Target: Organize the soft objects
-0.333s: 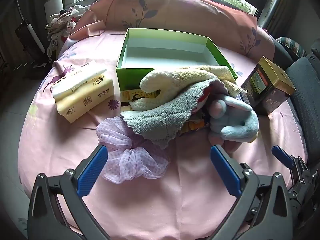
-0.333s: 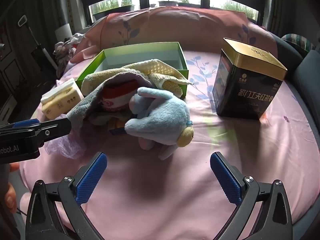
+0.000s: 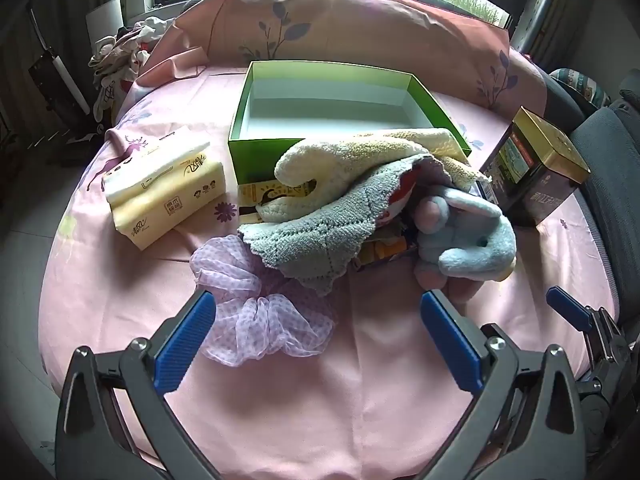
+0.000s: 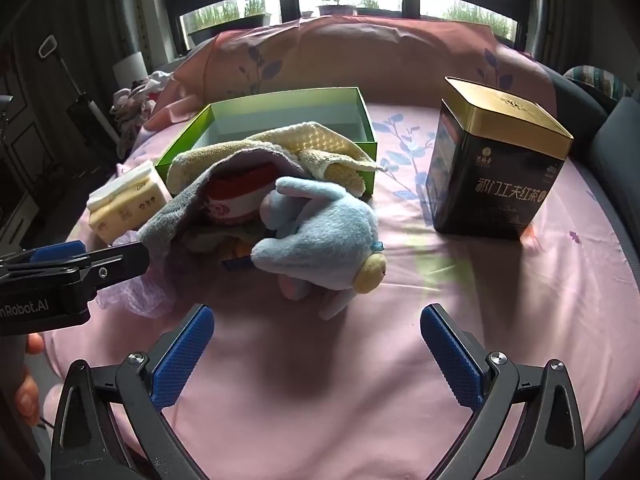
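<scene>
On the pink sheet lies a heap of soft things: a cream towel (image 3: 360, 152) over a grey cloth (image 3: 316, 232), with a pale blue plush toy (image 3: 472, 236) at its right side and a lilac mesh scrunchie (image 3: 260, 320) at its near left. Behind them stands an open green box (image 3: 332, 100), with nothing in it. My left gripper (image 3: 316, 304) hovers open just short of the scrunchie. In the right wrist view the plush toy (image 4: 332, 236) lies a little beyond my open right gripper (image 4: 316, 316). Nothing is between either pair of fingers.
A yellow tissue pack (image 3: 164, 188) lies left of the heap. A dark tea tin with a gold lid (image 4: 500, 164) stands to the right. Boxes and a red and white package (image 4: 240, 196) hide under the cloths. A long pink pillow (image 3: 360, 24) lines the back.
</scene>
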A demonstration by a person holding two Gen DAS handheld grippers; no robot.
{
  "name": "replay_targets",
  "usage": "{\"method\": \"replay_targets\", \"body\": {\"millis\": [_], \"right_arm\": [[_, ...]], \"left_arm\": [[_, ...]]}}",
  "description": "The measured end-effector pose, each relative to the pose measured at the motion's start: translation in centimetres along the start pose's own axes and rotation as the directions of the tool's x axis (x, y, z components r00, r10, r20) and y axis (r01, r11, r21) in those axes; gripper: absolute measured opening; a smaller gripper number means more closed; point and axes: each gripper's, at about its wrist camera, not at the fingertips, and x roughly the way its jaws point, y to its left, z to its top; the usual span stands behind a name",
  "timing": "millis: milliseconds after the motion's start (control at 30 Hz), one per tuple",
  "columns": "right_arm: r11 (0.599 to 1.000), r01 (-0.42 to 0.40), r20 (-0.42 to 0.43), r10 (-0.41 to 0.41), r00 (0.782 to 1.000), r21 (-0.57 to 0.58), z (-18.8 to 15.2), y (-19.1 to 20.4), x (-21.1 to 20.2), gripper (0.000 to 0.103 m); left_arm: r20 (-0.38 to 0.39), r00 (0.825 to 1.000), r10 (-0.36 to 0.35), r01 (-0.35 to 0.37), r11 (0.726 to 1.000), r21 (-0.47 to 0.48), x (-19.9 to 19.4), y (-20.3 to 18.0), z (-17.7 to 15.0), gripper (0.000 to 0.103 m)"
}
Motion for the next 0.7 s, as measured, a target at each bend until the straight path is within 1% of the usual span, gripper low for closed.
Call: {"method": "replay_targets", "body": {"millis": [100,133,700], "right_arm": [[1.000,-0.007,0.002,0.007,1.000,0.002,0.1,-0.3,-0.2,0.103],[1.000,-0.022,0.009,0.022,1.000,0.008,-0.4,-1.0,-0.1,0.103],[1.000,-0.022,0.015,0.021,1.000,0.007,-0.5,-1.0,-0.2,0.103]], "left_arm": [[0.010,1.000,-0.001,0.001,1.000,0.008,-0.1,-0.3,0.0,0.102],[0.013,1.000,-0.004,0.004,1.000,0.011,-0.2,-0.2,0.0,0.102],[0.033,0.999,-0.015,0.014,0.999,0.033,-0.3,-0.8,-0.1,0.102]]}}
